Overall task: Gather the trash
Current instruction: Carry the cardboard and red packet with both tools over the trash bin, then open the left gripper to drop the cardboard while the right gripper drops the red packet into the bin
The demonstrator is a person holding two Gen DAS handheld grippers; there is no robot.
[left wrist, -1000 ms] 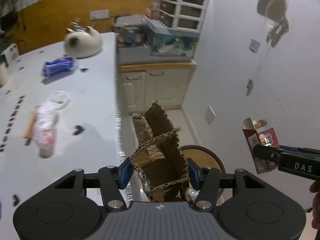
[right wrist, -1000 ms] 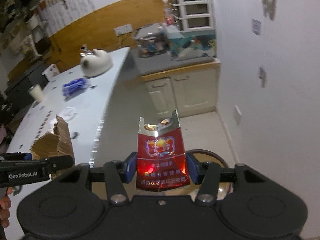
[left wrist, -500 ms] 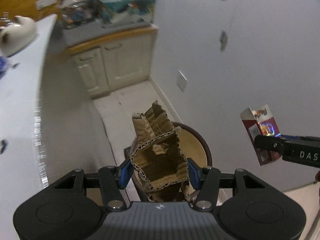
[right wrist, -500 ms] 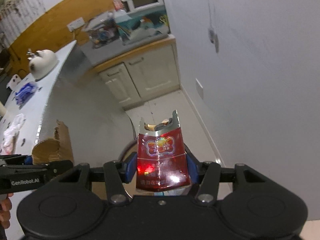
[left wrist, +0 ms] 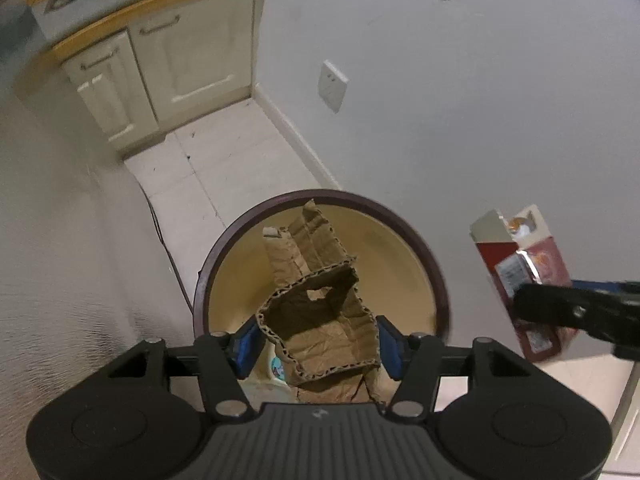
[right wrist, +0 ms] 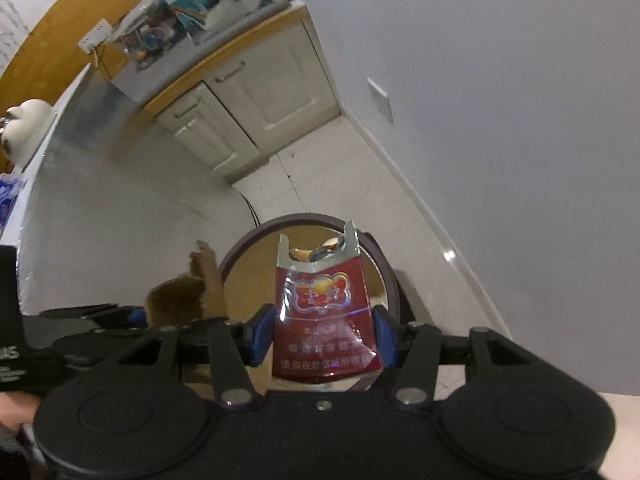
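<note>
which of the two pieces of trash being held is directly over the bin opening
The crumpled cardboard in the left gripper; it hangs over the bin, while the red cigarette pack sits off to its side.

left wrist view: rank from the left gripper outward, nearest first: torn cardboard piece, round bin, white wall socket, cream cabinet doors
1. Torn brown corrugated cardboard piece, clamped in the left gripper.
2. Round dark-rimmed bin, directly below and ahead.
3. White wall socket plate, low on the wall, ahead right.
4. Cream cabinet doors, far end, ahead left.
</note>
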